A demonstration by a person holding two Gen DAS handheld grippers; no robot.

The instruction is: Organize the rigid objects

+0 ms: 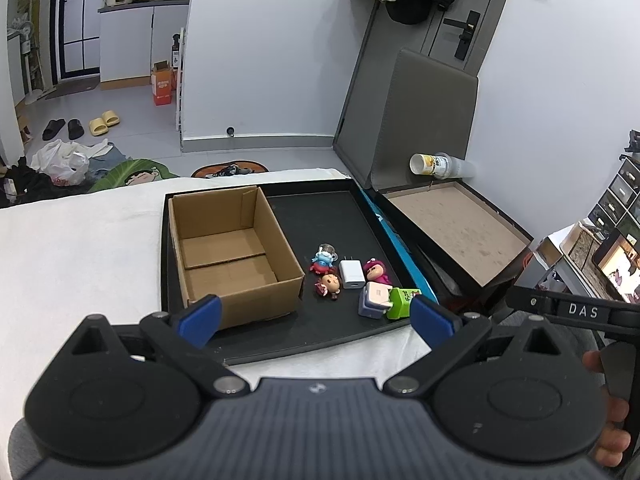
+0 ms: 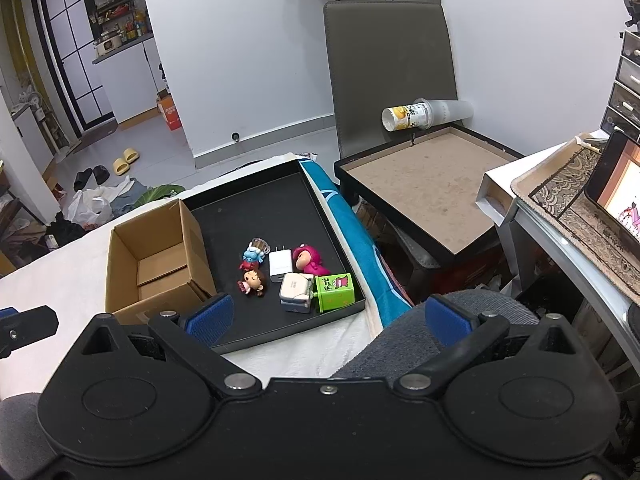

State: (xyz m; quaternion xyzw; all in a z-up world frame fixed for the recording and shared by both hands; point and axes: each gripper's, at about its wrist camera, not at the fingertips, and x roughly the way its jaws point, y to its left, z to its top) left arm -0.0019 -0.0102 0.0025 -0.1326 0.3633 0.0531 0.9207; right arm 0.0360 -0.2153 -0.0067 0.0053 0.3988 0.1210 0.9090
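Observation:
A black tray (image 1: 340,208) (image 2: 256,208) lies on a white cloth. An open, empty cardboard box (image 1: 232,252) (image 2: 156,264) stands in its left part. Beside the box lie small items: a blue figurine (image 1: 323,260) (image 2: 253,255), a brown-haired doll (image 1: 330,285) (image 2: 253,281), a white charger (image 1: 351,274) (image 2: 280,265), a pink figurine (image 1: 377,271) (image 2: 306,259), a pale cube charger (image 1: 374,300) (image 2: 296,291) and a green block (image 1: 404,302) (image 2: 335,291). My left gripper (image 1: 316,320) is open and empty near the tray's front edge. My right gripper (image 2: 328,318) is open and empty, also short of the tray.
A low table with a brown top (image 1: 460,228) (image 2: 432,176) stands to the right with a grey chair back behind it and a paper cup (image 1: 436,165) (image 2: 416,114) lying on its side. A desk with a screen (image 2: 616,196) is at far right. A blue cloth (image 2: 352,232) borders the tray.

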